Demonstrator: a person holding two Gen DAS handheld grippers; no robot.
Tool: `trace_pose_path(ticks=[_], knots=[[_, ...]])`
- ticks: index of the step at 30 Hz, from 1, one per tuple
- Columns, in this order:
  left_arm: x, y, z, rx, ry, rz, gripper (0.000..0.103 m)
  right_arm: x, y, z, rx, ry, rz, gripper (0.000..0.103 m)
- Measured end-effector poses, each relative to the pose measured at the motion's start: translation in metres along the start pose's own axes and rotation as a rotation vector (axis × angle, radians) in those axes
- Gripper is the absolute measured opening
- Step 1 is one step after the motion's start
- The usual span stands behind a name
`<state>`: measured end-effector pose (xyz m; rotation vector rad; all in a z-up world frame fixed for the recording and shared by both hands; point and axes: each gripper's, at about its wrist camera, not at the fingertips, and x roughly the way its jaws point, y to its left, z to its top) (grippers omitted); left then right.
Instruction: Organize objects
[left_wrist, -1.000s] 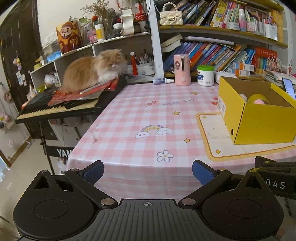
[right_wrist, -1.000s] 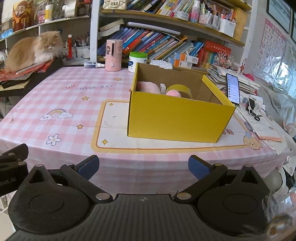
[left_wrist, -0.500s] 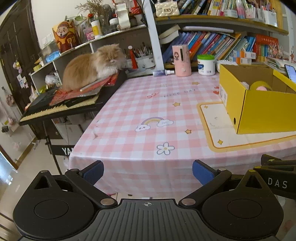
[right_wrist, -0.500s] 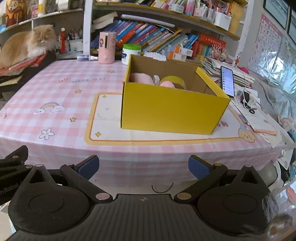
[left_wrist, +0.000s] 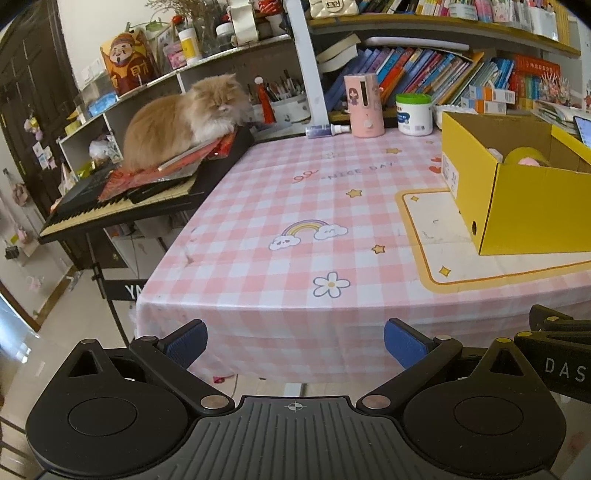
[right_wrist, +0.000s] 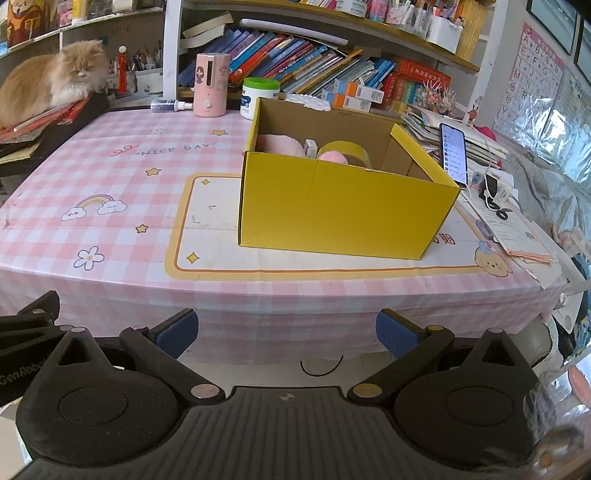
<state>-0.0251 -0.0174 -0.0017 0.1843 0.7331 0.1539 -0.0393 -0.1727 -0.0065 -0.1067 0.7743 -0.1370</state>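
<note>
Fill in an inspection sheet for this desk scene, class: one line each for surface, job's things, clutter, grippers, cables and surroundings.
Surface: pink checked tablecloth with a cream mat under the box.
Job's things: open yellow box on the mat, holding a tape roll, pink soft items and a small white carton.
Clutter: pink dispenser, white jar and spray bottle along the far edge; phone and papers to the right of the box.
Grippers: left gripper and right gripper both open, empty, off the table's near edge.
Cables: white charging cable beside the phone.
Surroundings: bookshelves behind; cat lying on a keyboard to the left.
</note>
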Motion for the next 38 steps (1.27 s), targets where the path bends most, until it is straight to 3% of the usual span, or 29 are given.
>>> trace_pose_path(ticks=[38], knots=[[0.0039,0.0004,0.0041,-0.029,0.017,-0.019,0.102,0.0076,-0.0002,0.007,0.002,0.011,-0.009,0.103]])
